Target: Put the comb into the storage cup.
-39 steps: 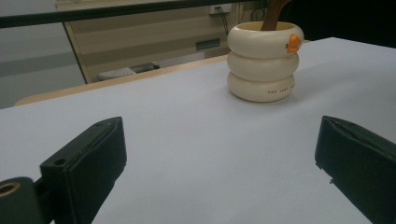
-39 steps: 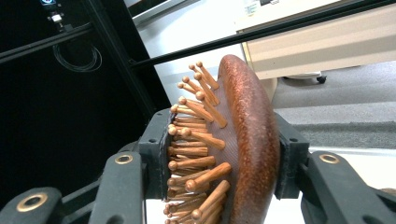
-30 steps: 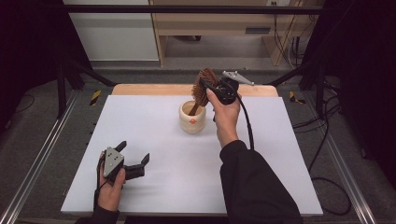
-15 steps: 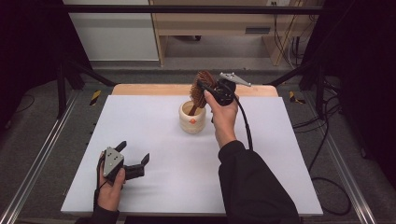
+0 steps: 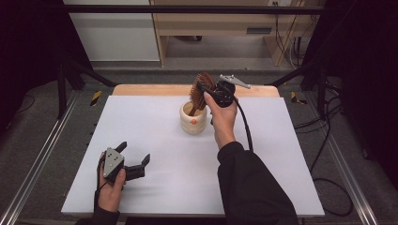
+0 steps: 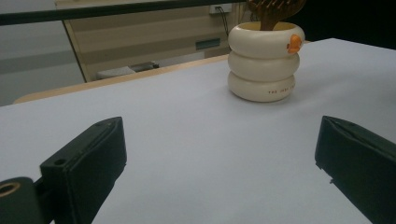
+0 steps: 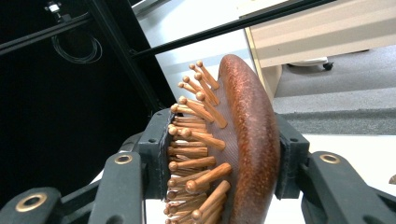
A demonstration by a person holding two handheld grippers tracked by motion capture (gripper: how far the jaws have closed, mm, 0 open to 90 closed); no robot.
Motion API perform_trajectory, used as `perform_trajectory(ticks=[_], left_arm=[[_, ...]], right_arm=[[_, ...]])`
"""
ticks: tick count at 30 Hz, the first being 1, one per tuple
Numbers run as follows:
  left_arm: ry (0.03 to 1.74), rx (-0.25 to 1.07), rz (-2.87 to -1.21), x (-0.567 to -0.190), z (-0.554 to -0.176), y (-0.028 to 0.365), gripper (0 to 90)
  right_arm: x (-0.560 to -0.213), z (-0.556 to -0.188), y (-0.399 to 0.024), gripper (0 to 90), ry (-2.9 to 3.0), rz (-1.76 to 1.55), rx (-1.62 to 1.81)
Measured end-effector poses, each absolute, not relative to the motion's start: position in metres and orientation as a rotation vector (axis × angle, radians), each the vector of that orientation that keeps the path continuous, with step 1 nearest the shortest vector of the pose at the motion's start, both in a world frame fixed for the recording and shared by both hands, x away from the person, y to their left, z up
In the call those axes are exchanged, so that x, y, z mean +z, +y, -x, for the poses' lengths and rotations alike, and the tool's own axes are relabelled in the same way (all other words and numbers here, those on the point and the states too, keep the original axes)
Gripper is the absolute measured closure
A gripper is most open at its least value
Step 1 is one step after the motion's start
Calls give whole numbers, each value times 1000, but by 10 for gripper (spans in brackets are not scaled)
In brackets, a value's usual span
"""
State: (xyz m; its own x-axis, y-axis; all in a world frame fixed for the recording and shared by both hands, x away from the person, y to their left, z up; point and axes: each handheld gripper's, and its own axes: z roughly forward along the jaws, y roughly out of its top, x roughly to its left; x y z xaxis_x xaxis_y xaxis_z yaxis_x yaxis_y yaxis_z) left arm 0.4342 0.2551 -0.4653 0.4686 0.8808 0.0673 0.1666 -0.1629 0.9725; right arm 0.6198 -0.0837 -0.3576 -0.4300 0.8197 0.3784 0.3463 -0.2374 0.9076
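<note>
A brown wooden hairbrush (image 5: 200, 89) stands handle-down in a cream ringed cup (image 5: 193, 117) at the middle back of the white table; its head (image 7: 247, 140) has wooden pins. My right gripper (image 5: 205, 90) is shut on the brush head, one jaw against the pins and the other against the smooth back, just above the cup. The cup (image 6: 264, 60) carries a small orange duck bill on its top ring, with the brush (image 6: 275, 9) rising out of it. My left gripper (image 5: 133, 161) rests open near the table's front left, nothing between its fingers (image 6: 88, 158).
The white table top (image 5: 155, 131) spreads between the two hands. A wooden strip (image 5: 141, 89) borders its far edge. Beyond stand a light wood cabinet (image 5: 225, 23), black frame legs and cables on the floor at the right.
The right hand and the brush head have shifted slightly; the brush stays in the cup. The left gripper has not moved.
</note>
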Motion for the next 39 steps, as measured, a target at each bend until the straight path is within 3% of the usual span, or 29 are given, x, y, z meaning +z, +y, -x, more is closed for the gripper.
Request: perform_trajectory(ticks=[39], left_arm=[[920, 821, -1639, -465, -434, 254, 21]], right_arm=[[-372, -623, -97, 474, 1602, -1503, 1749]])
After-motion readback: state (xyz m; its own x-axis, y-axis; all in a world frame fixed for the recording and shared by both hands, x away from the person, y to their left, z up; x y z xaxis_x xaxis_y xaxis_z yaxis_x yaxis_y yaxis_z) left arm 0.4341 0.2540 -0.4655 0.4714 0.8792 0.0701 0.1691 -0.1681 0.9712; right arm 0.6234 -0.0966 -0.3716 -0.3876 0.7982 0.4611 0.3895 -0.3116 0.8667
